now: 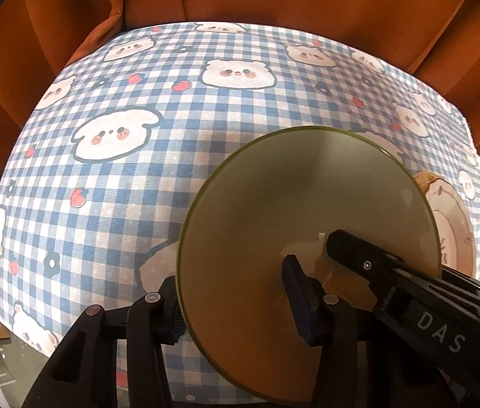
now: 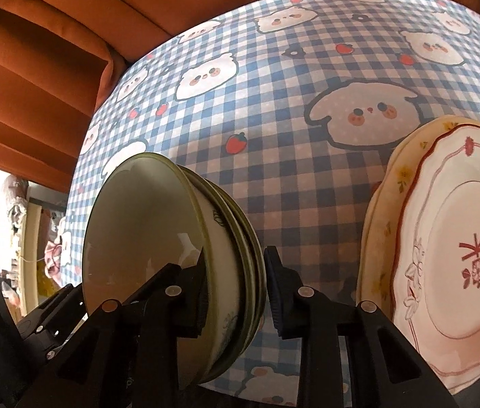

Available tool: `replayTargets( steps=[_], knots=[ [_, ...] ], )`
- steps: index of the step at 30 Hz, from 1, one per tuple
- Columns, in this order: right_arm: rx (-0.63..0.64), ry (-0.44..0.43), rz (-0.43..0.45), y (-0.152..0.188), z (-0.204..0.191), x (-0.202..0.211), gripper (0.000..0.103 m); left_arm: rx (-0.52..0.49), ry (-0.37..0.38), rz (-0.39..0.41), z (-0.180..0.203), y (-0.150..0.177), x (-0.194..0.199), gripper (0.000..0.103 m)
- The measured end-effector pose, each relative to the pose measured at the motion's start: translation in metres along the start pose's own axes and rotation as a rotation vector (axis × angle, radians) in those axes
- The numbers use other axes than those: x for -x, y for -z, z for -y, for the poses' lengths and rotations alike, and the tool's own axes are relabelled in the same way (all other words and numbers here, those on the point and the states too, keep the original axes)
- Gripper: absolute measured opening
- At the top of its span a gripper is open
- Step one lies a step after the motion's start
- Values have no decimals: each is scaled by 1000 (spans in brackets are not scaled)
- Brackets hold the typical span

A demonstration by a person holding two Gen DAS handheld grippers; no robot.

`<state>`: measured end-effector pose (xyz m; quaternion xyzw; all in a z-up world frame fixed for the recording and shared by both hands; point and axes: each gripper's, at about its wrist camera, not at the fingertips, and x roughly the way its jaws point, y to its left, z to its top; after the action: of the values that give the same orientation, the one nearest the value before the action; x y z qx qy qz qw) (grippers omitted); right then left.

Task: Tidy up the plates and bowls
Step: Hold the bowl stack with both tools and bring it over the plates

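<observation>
The stack of green-rimmed bowls point(image 2: 171, 265) stands on the checked tablecloth point(image 2: 274, 85), left of the stacked plates point(image 2: 461, 255); the right gripper point(image 2: 233, 282) straddles the near wall of the stack, one finger inside the top bowl, the other outside against the rims, clamped on it; the left gripper point(image 1: 233, 299) straddles the bowls' left rim, one finger outside, one inside, and whether its pads press I cannot tell; the plates lie just beside the bowls, apart from both claws.
</observation>
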<state>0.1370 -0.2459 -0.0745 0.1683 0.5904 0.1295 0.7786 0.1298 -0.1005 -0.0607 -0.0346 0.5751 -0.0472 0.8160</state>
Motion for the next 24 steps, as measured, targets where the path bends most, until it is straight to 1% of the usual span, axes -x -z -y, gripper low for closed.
replayTargets(
  steps=[5,10,17,22,24],
  knots=[
    [-38,24,10,6,-2,5,32,-48,34,-7,-4,-1,5,48],
    [-77,63,50,15,-14,18,32,-102,68,7,-11,0,19,48],
    [-128,94,94,27,-38,35,32,-162,107,30,-28,0,45,48],
    [-139,110,124,35,-62,48,32,-178,120,59,-47,4,68,48],
    [-141,115,135,38,-71,50,32,-181,123,67,-53,4,70,48]
  ],
)
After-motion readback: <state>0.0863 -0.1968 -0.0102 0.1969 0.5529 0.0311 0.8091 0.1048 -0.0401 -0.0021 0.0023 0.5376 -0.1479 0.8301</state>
